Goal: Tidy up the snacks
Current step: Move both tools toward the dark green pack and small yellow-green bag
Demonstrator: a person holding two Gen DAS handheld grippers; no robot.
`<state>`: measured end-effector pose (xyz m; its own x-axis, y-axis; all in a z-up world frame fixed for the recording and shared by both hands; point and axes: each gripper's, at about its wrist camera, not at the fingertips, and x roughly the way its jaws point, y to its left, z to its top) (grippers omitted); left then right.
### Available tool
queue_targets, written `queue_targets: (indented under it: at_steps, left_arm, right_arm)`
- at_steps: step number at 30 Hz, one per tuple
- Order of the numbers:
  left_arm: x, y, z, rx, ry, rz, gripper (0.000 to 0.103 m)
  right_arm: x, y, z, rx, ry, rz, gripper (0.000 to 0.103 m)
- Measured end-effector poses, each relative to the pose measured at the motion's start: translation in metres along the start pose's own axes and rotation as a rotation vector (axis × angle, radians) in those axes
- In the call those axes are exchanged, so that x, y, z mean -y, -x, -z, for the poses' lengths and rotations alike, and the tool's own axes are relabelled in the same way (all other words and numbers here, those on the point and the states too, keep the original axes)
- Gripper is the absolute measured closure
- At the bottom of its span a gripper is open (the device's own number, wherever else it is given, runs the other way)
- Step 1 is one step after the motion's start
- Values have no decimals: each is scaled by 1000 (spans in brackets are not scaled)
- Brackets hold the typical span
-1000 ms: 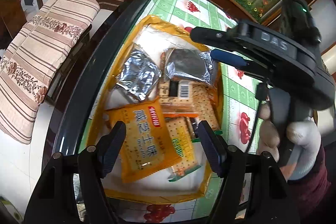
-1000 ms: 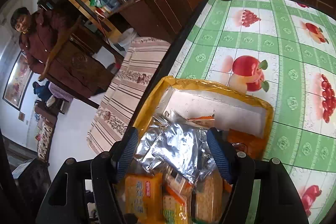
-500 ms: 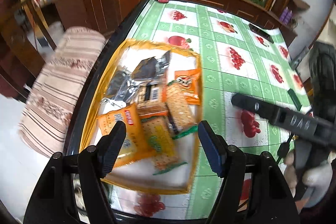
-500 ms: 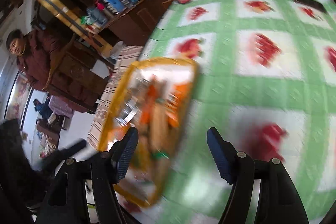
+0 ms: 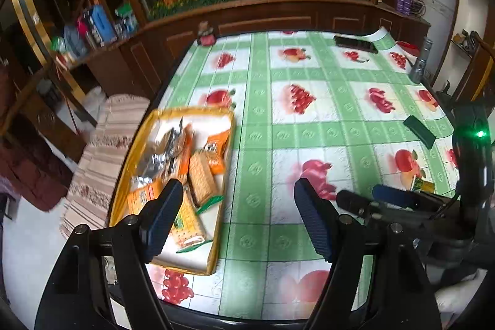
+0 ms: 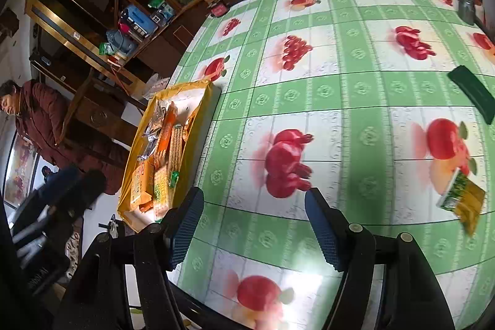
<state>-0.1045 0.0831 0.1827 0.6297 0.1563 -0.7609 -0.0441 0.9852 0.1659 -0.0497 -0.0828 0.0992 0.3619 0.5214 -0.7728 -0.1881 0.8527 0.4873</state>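
The desk (image 5: 324,119), under a green-and-white fruit-print cloth, fills the centre and right of both views. At its left edge, in the middle left of each frame, sits the yellow-rimmed tray (image 5: 227,150) (image 6: 204,110). Inside it lie the snacks: cracker packs (image 5: 202,178) (image 6: 176,141), orange packets (image 5: 144,198) (image 6: 139,184) and silver foil packets (image 5: 154,158) (image 6: 153,122), overlapping one another. A lone green-and-yellow snack packet (image 6: 464,200) (image 5: 422,184) lies on the cloth at the right edge, well apart from the tray. The left gripper (image 5: 236,217), at the bottom of its frame, has its fingers released and holds nothing, hovering over the tray's near corner and the cloth. The right gripper (image 6: 253,228) likewise has its fingers spread apart and empty, above bare cloth. A dark flat object (image 5: 419,132) (image 6: 473,95) lies at the right.
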Motion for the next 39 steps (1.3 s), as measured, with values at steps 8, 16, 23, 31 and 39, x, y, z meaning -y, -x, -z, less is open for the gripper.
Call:
queue_targets:
  at_steps: [8,16,23,31,39]
  left_arm:
    - [26,22,-2,44,-18,-27,26]
    - [37,28,4,44,-28,-39,26]
    - [40,25,5,35,-27,-41,26]
    - [36,12,9,-26,12,46,26]
    - [29,-12,22,-103,70,153,26]
  right_arm:
    - [19,25,6,32,-2,-6,32]
    - [28,33,12,26,-7,3,32]
    - [34,31,15,16,-17,4,32]
    - [71,40,7,63,-109,29,33]
    - [182,72,7,153,-415,179,31]
